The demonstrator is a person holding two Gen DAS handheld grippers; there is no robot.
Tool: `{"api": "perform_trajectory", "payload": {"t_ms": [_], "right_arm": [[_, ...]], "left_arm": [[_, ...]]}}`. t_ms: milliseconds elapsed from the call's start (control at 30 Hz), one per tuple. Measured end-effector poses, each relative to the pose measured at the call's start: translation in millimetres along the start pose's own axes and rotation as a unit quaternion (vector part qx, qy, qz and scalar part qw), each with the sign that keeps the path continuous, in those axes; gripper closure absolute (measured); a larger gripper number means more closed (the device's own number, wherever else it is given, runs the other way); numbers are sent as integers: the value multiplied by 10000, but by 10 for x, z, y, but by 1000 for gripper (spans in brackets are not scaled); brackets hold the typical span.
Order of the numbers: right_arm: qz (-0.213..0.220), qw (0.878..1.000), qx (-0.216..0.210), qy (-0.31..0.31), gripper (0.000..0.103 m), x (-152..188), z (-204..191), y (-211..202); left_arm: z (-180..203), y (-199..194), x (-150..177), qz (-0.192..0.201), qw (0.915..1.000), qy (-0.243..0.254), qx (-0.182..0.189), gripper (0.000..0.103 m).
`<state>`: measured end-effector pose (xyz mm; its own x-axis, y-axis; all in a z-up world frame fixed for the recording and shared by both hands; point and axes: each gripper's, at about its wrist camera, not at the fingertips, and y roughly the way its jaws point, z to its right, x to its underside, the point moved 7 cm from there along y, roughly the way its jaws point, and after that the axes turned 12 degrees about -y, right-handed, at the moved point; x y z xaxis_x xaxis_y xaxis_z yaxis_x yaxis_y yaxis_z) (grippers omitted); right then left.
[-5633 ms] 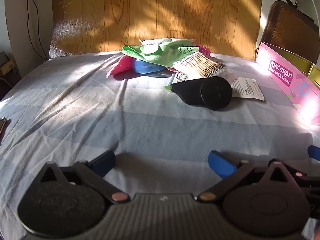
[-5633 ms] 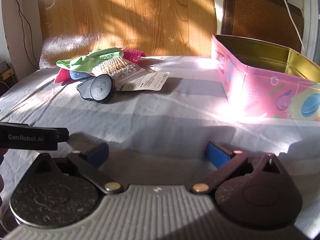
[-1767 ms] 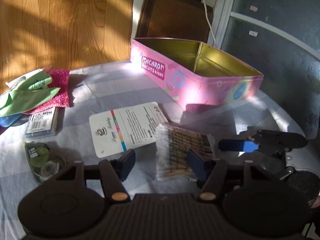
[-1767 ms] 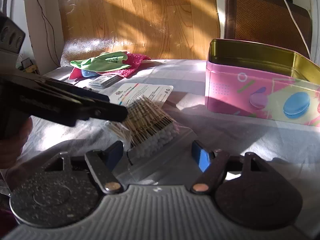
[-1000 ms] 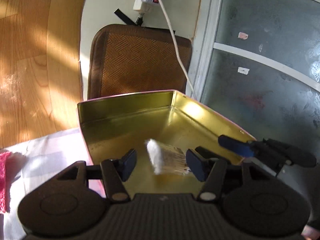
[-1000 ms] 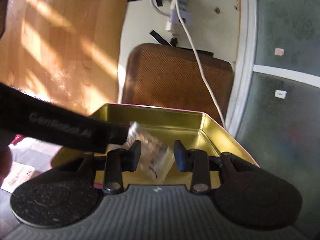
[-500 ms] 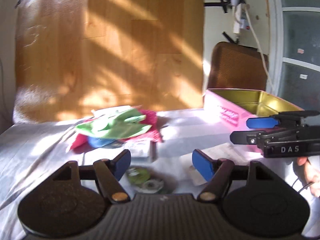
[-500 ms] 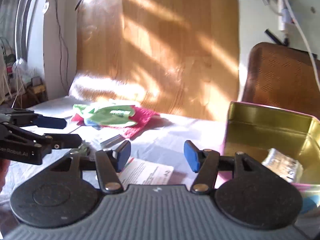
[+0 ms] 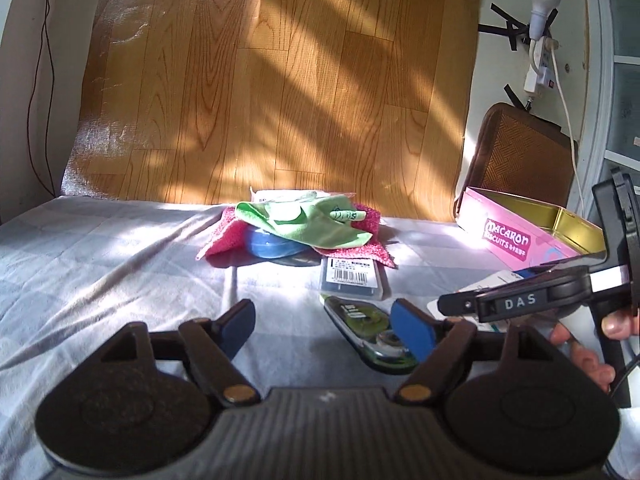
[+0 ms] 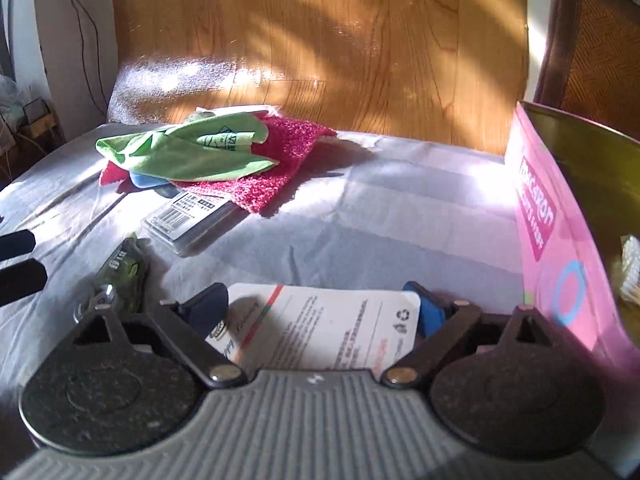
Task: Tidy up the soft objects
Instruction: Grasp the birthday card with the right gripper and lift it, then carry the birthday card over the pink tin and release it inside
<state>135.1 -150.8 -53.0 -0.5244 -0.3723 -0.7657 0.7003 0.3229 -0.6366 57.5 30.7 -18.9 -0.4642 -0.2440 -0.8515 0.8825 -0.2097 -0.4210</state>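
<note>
My right gripper (image 10: 316, 306) has just been spreading its blue-padded jaws; they stand wide and hold nothing, straddling a white printed paper card (image 10: 328, 320) that lies flat on the pale grey-striped bedsheet (image 10: 360, 208), pads not pressing it. My left gripper (image 9: 324, 326) has also just been opening, wide and empty, over bare sheet. At its one o'clock, just beyond the right pad, lies a clear tape dispenser with a green roll (image 9: 368, 330). Farther, at twelve, sits a clear flat plastic case with a barcode label (image 9: 352, 276). Beyond it is the soft pile: a crumpled green cloth (image 9: 308, 220) on a magenta knitted cloth (image 9: 352, 240). At two o'clock, well apart, stands the open pink macaron tin (image 9: 516, 240), cotton swabs (image 10: 630, 256) already inside. I judge the card is next: lower until the pads bracket its edges, pinch one edge cleanly, avoid bunching the sheet.
</note>
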Motion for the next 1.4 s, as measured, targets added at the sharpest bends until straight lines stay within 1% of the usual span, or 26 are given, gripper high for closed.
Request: {"api": "perform_trajectory", "payload": {"t_ms": [33,67,100,133,200,233,267,400,533,667,733,800,833,867,900,933,967,1000,1067,1133,1233,1267,1300,1333,1367,1400], "right_arm": [[69,10000,-21,20,21,-27,-28,0],[127,9999,-27,14,30,-38,-51,-21],[173,9998,-23,-8,36,-50,-68,-43],[195,9998,-23,-6,38,-47,-74,-64],[257,9996,-38,60,48,-18,-64,-128],[296,9995,-72,97,50,0,-58,-172],[361,9992,-102,125,55,27,-58,-235],[537,9981,-252,185,63,145,-99,-488],[629,9957,-583,353,69,247,-172,-732],[647,9951,-521,535,69,431,-168,-939],[646,9944,-358,750,66,541,-73,-1022],[586,9958,22,710,55,637,5,-1084],[559,9964,126,625,50,684,29,-1122],[596,9962,139,627,42,729,51,-1172],[635,9957,115,658,34,751,65,-1211],[705,9951,40,694,32,788,91,-1271],[747,9949,-71,680,28,809,88,-1319],[741,9951,-187,630,27,825,74,-1347],[612,9966,-442,324,25,882,-21,-1403],[446,9976,-524,-37,25,965,-113,-1430],[278,9971,-453,-542,26,1076,-241,-1397],[362,9964,-389,-654,26,1084,-273,-1387],[435,9959,-389,-684,33,1070,-292,-1373],[509,9956,-481,-620,39,1049,-308,-1353],[557,9958,-432,-576,42,1021,-300,-1331],[574,9958,-369,-604,43,999,-294,-1307]], "left_arm": [[-3,9,-1,-11,10000,-18,8,25],[-11,15,2,-26,10000,-43,13,25],[-18,21,2,-39,10000,-74,11,25],[-27,26,0,-51,9999,-104,8,25],[-51,43,-2,-98,9998,-173,0,25],[-58,52,-2,-121,9997,-198,-7,25],[-63,60,-1,-141,9997,-223,-17,25],[-77,75,-3,-168,9995,-254,-38,25],[-88,77,-6,-201,9993,-303,22,25],[-89,95,5,-332,9987,-362,160,28],[-69,89,11,-386,9983,-355,266,28],[-18,79,26,-478,9978,-305,346,30],[33,65,39,-539,9973,-280,401,31],[88,46,50,-610,9964,-293,509,31],[197,13,68,-720,9942,-317,734,31],[314,-15,89,-839,9921,-260,899,31],[419,-35,111,-946,9907,-141,965,32],[555,-62,150,-1062,9894,62,984,32],[755,-95,235,-1314,9851,362,1046,32],[927,-92,379,-1751,9760,525,1182,31],[1070,-16,594,-2316,9618,437,1394,31],[1099,12,653,-2425,9582,347,1481,29],[1139,18,674,-2330,9595,387,1538,35],[1191,35,695,-2311,9590,480,1567,36],[1231,48,698,-2283,9605,556,1490,40],[1271,60,676,-2197,9638,659,1361,40]]}}
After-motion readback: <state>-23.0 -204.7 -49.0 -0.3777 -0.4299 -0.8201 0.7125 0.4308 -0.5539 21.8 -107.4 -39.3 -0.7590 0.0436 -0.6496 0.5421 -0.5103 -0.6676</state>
